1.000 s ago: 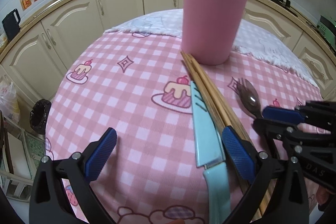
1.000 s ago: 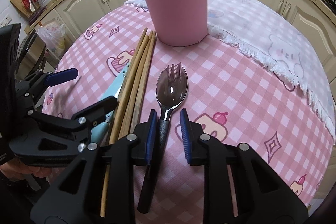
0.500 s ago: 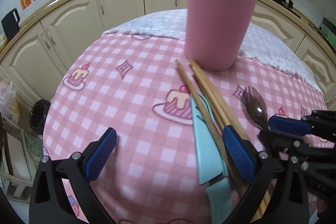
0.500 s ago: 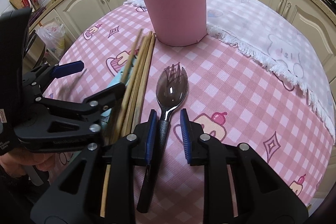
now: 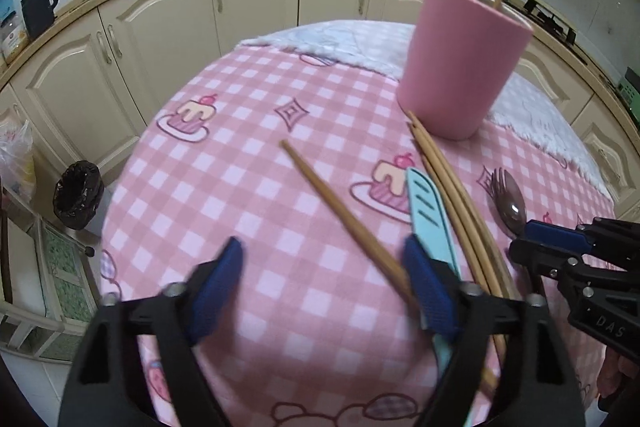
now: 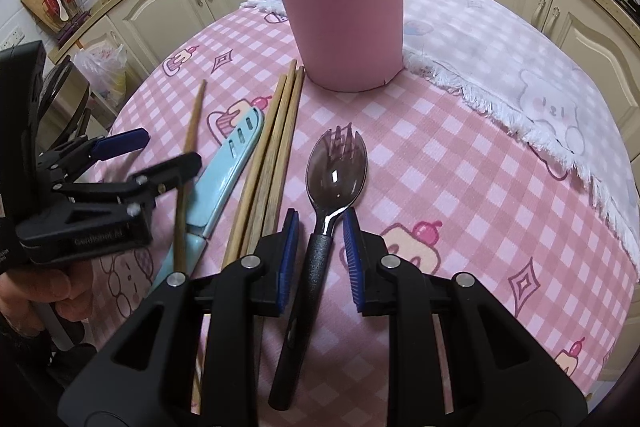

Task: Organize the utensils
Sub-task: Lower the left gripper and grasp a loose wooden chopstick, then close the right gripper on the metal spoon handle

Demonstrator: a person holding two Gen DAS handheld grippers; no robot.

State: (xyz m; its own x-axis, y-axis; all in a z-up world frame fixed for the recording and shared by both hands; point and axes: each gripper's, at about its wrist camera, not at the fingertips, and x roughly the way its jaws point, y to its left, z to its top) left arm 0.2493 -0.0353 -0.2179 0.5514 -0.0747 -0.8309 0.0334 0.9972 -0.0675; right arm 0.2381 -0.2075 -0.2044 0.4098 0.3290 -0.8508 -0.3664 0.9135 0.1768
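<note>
A pink cup holding several chopsticks stands at the back of the checked tablecloth. In front of it lie three chopsticks side by side, a light blue sheathed knife and a dark spork. One single chopstick lies apart, slanting between the jaws of my left gripper, close to the right pad; those jaws are closing and the left pad stands clear of it. My right gripper straddles the spork's black handle with a narrow gap on each side.
A white fringed cloth covers the table's far right part. Cream cabinets curve round behind the table. A black bin stands on the floor at the left, beyond the table edge. A person's hand holds the left gripper.
The left gripper slid leftward, one chopstick swung away from the bundle and now lies between its jaws, and the jaws have narrowed. The right gripper and spork stayed put.
</note>
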